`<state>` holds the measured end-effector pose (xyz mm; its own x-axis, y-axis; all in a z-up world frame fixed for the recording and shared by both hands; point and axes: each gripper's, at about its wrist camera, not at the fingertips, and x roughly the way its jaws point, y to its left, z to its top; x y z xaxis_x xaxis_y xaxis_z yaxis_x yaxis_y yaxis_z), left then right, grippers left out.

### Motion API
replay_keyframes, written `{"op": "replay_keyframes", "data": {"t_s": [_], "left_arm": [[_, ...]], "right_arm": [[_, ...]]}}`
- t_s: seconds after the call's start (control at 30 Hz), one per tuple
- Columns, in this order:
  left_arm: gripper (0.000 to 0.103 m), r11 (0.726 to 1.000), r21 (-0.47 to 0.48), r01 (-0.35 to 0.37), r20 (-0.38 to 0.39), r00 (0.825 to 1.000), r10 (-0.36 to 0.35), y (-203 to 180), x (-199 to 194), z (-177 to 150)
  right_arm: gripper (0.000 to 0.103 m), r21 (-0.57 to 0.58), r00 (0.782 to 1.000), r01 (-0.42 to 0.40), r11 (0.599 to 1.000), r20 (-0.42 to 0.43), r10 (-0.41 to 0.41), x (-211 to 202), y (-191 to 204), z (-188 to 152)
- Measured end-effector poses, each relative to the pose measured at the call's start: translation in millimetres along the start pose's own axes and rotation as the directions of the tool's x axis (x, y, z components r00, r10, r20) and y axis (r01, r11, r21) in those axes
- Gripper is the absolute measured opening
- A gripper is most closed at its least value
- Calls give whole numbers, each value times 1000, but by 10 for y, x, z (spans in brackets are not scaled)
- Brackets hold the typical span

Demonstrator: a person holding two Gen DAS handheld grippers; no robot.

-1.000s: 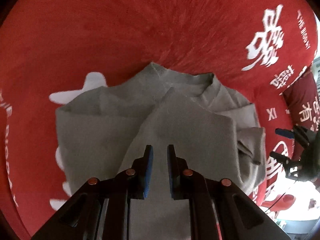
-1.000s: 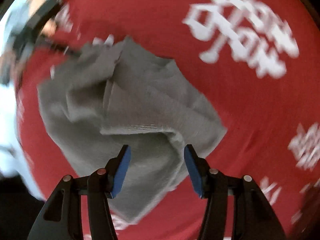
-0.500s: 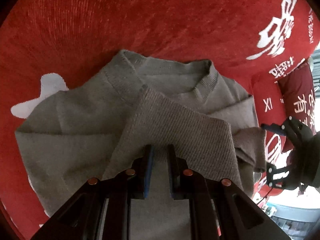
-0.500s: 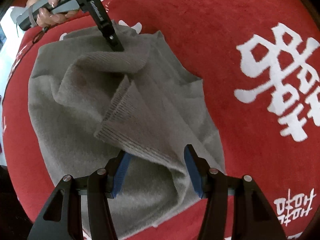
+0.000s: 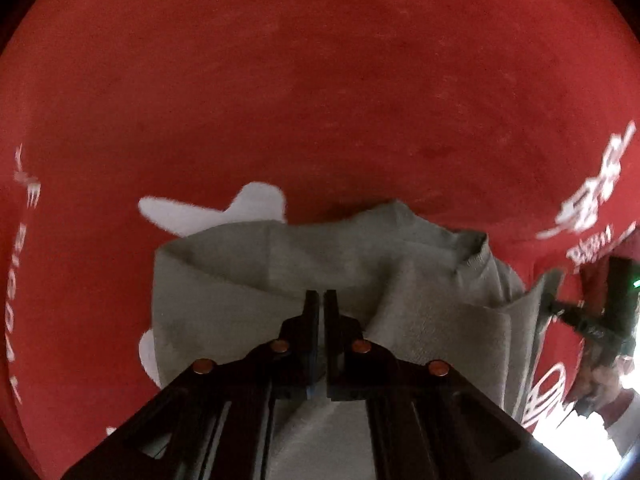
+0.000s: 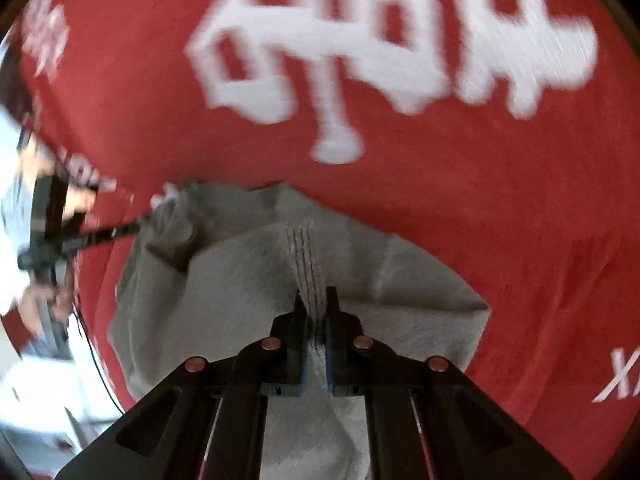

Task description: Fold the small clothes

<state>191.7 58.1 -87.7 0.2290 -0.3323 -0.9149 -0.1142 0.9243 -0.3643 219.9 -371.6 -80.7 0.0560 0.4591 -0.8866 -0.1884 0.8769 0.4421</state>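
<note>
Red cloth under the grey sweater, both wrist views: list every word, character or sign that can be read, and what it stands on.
"X": white mark, cut off at the frame edge, on the red cloth, right wrist view.
Large white characters: on the same cloth, too motion-blurred to read.
White lettering on the left rim, left wrist view: too distorted to read.
White characters at right: blurred, unreadable.
Grey sweater: no text visible.

Left claw [image 5: 321, 298], right claw [image 6: 317, 296]: black angular linkages, copper rivets, blue pads.
</note>
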Motion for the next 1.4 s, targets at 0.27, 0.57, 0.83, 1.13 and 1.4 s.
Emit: {"op": "replay_keyframes", "data": {"t_s": [0.27, 0.57, 0.83, 1.13, 1.4], "left_arm": [[4, 997, 61, -52, -58, 997, 55, -217, 64, -138], [103, 983, 169, 71, -131, 990, -49, -542, 198, -116], [103, 955, 274, 109, -211, 976, -51, -710, 523, -117], [29, 925, 351, 147, -257, 965, -56, -799, 683, 44], [6, 924, 309, 226, -203, 965, -168, -594, 426, 85]], "right_arm": [[29, 295, 1000, 21, 955, -7, -20, 316, -393, 6], [35, 166, 999, -34, 986, 26, 30, -94, -97, -312], [35, 141, 998, -65, 988, 7, 65, -86, 190, -774], [35, 243, 998, -52, 969, 59, 39, -107, 369, -1035], [69, 276, 988, 51, 960, 123, -88, -350, -15, -743]]}}
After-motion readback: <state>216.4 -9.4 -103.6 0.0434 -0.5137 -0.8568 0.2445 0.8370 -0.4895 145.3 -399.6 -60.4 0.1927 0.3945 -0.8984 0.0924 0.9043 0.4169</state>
